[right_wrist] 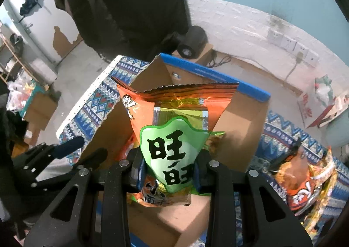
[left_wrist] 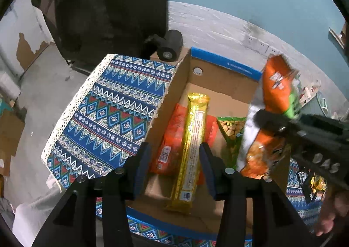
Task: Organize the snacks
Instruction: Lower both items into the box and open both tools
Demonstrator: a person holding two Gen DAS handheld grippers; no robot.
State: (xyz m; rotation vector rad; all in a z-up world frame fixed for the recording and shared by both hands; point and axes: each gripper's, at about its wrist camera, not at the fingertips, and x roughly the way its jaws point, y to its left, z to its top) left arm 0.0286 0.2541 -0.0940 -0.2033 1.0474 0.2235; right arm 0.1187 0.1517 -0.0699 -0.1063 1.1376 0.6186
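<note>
A cardboard box [left_wrist: 218, 77] with a blue rim stands open on the patterned cloth. Inside lie a long gold snack pack [left_wrist: 194, 142] on top of an orange pack [left_wrist: 172, 138], and beside them a green peanut bag [left_wrist: 232, 131]. My left gripper [left_wrist: 174, 159] is open over the box, its fingers straddling the gold pack without pressing it. My right gripper [right_wrist: 169, 172] is shut on an orange and green snack bag [right_wrist: 174, 149], held upright over the box [right_wrist: 240, 120]. In the left wrist view the held bag [left_wrist: 277, 90] hangs at the box's right side.
The patterned tablecloth [left_wrist: 109, 116] covers the table left of the box, ending at a lace edge. A black cylinder [left_wrist: 171, 45] sits behind the box. Another orange snack bag [right_wrist: 303, 179] lies on the cloth to the right. A dark garment [left_wrist: 104, 7] hangs behind.
</note>
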